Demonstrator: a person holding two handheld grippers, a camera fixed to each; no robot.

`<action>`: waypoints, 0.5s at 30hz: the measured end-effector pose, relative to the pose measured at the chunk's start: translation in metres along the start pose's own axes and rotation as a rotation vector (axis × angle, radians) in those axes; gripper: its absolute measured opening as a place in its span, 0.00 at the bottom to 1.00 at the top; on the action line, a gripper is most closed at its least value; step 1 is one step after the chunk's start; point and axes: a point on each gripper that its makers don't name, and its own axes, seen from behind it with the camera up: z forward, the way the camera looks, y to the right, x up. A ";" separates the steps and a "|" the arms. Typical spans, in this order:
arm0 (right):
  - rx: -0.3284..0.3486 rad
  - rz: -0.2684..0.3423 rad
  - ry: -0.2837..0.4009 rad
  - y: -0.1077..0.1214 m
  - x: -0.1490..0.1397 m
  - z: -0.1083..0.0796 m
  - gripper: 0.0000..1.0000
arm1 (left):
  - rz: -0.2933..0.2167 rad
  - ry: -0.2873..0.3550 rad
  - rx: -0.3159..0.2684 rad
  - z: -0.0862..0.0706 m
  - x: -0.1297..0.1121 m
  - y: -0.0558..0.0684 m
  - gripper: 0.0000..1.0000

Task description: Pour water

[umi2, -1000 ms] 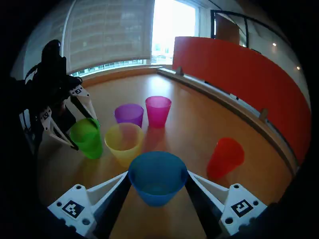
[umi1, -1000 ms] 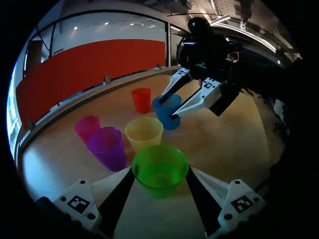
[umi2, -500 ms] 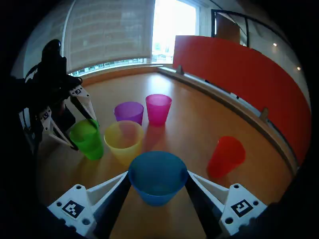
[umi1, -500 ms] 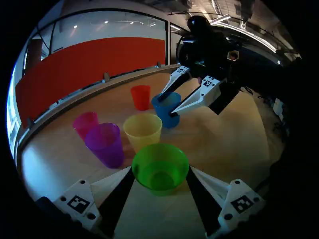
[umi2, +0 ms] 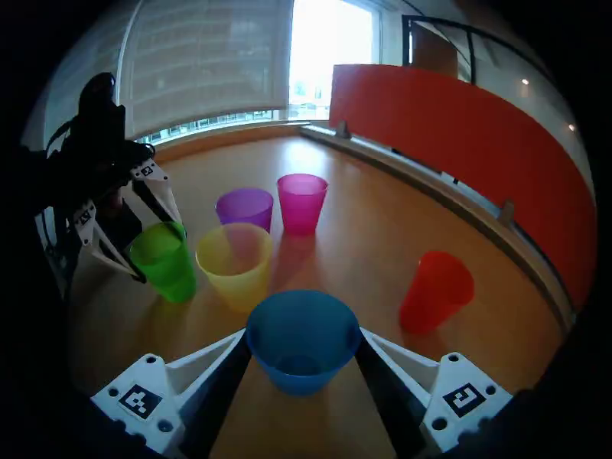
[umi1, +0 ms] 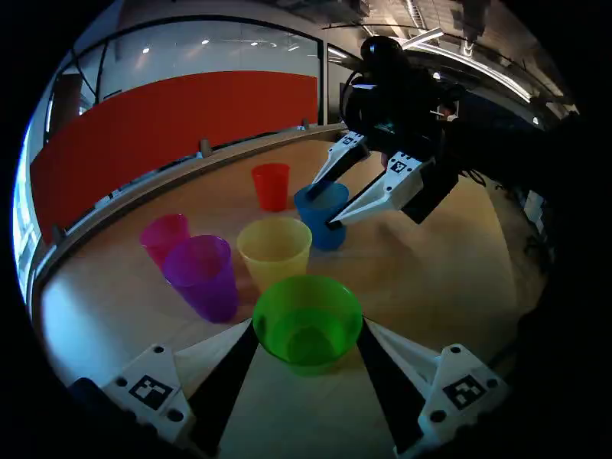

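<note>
Left claw (umi1: 307, 348): partly open, both fingers pressing the sides of the green cup (umi1: 306, 310).
Green cup: upright, mouth up. I cannot tell if there is water in it.
Right claw (umi2: 303, 344): partly open too, both fingers pressing the blue cup (umi2: 302, 329), also upright.
Yellow cup (umi1: 274, 249): just ahead of my green cup, between it and the blue cup.
Blue cup from my left claw: ahead and a bit right, past the yellow cup.
Other cups: purple (umi1: 203, 271) and pink (umi1: 163, 236) ahead on the left, red (umi1: 271, 183) far back.
Table (umi1: 436, 268): wood.
Next, I think: bring one cup over another and tip it. Both claws look near the yellow cup.
</note>
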 end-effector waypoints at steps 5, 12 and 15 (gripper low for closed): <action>-0.002 0.003 -0.003 0.001 -0.003 -0.002 0.93 | 0.001 -0.002 0.002 -0.001 -0.001 0.000 0.87; -0.013 0.000 -0.008 0.004 -0.006 -0.003 0.94 | 0.008 -0.007 0.009 0.001 -0.003 -0.002 0.87; -0.012 0.006 -0.008 0.004 -0.007 -0.004 1.00 | 0.010 -0.011 0.011 0.001 -0.004 -0.001 0.87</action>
